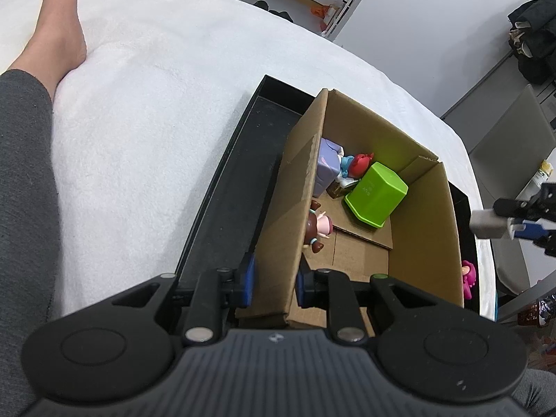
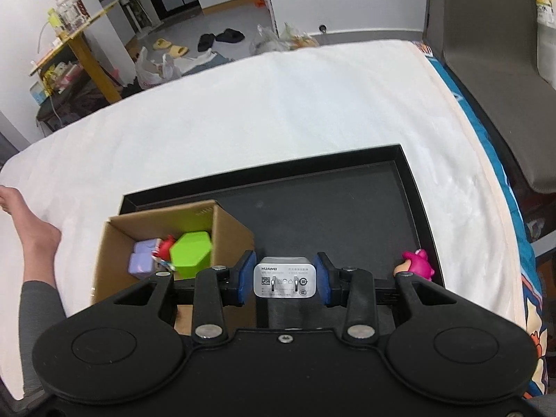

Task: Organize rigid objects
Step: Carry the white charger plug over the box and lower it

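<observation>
Your right gripper has its fingers closed on the white charger, blue pads pressing its two side faces, prong face turned back toward the camera. The grip sits square across the body, so the charger looks unlikely to twist out. It hangs clear above the black tray, with nothing touching it from below.

Your left gripper has its fingers clamped on the near wall of the cardboard box, one pad outside, one inside. My read: you're pinning the box so it doesn't slide or tip on the soft bed while the other hand loads it.

The box stands in the tray's left part and already holds a green container lying on its side, a purple block, a red toy and a small brown figure against the left wall. There is free floor at the near end of the box, a sensible drop spot for the charger.

A pink toy sits at the tray's near right edge, outside the box. Probably the next pick.

Your leg lies on the bed well left of the tray, out of the way.
</observation>
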### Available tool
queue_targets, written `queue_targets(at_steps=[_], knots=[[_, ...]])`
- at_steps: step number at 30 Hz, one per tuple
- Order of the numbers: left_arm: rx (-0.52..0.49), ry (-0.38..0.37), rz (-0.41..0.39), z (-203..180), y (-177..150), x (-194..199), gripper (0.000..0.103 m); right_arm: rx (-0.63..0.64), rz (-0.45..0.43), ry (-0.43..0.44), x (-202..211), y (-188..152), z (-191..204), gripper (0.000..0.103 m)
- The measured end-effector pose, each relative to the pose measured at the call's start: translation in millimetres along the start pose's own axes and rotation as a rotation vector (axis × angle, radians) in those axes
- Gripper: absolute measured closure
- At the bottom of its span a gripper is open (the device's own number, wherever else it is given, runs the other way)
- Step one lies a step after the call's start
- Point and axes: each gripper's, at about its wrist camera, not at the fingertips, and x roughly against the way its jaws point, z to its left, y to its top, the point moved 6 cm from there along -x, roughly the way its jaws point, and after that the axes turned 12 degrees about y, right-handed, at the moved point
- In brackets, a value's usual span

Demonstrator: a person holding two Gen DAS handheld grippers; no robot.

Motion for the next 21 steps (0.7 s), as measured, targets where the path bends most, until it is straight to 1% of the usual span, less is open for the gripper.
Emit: queue_targets(at_steps=[9,21], knots=[[0.001,-0.002,0.001,-0.1,0.0,0.0,0.082,0.035,-0.022,0.053,15.2,4.5,28.8,0.067],[0.004,-0.008,0.004,-0.2,0.9,0.7,0.082,0.063,0.008,0.125,6.1,-3.5,65.0,0.067]])
